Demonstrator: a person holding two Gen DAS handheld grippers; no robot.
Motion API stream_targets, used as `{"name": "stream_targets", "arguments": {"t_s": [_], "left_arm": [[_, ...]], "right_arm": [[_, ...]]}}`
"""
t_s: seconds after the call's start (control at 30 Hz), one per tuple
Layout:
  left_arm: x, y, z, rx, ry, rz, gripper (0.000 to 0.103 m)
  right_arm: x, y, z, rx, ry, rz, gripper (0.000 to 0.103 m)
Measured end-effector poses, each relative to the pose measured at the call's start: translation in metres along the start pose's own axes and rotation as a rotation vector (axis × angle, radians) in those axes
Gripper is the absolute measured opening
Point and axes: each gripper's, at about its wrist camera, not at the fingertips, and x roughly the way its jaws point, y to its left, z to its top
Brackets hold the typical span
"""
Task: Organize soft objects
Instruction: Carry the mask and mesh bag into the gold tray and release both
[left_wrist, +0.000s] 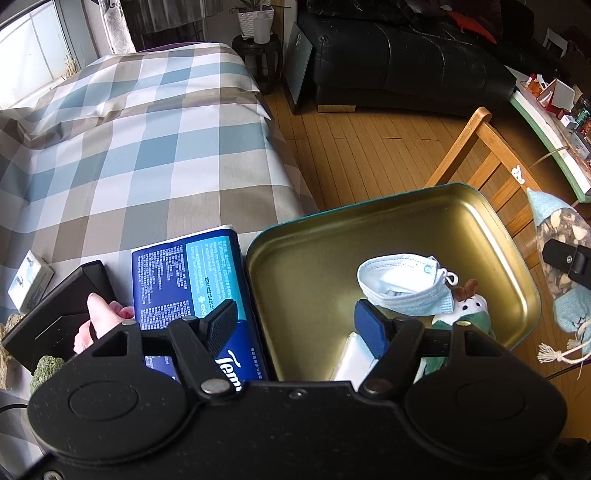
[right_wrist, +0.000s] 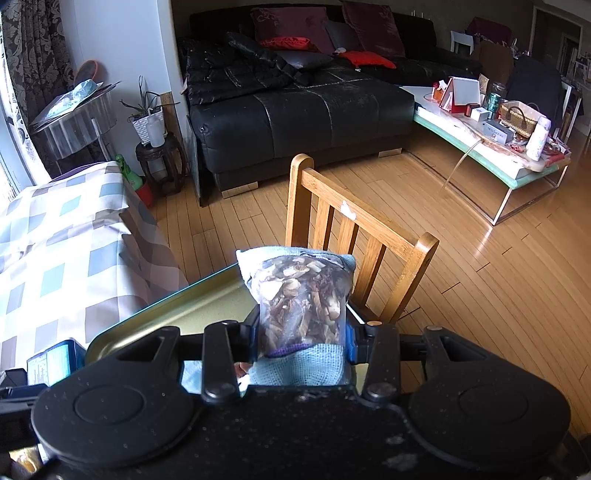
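Note:
A gold-lined tin sits at the edge of the checked cloth. In it lie a white face mask, a small plush toy and a white packet. My left gripper is open and straddles the tin's left wall, one finger over the blue tissue pack, the other inside the tin, gripping nothing. My right gripper is shut on a blue knitted sachet of dried petals, held over the tin's right rim. The sachet also shows at the right of the left wrist view.
A small white tissue pack, a black box and a person's hand are left of the blue pack. A wooden chair stands just behind the tin. Farther off are a black sofa and a cluttered low table.

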Motion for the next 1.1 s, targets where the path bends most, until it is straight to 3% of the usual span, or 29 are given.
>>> {"name": "stream_targets", "arguments": {"t_s": [0.03,0.1,0.13,1.1], "left_arm": [[0.0,-0.001,-0.001,0.001,0.0,-0.001,0.066],[-0.001,-0.002,-0.002,0.005,0.0,-0.004,0.066],[-0.001,-0.002,-0.002,0.006,-0.001,-0.004,0.066],[-0.015,0.0,-0.011,0.014,-0.013,0.026,0.066]], "right_arm": [[0.0,0.0,0.0,0.002,-0.002,-0.006,0.044],[-0.001,-0.001,0.0,0.002,-0.017,-0.029,0.059],[-0.002,-0.001,0.0,0.001,-0.026,-0.035,0.06],[0.0,0.003,-0.004,-0.024,-0.004,-0.028,0.06]]}}
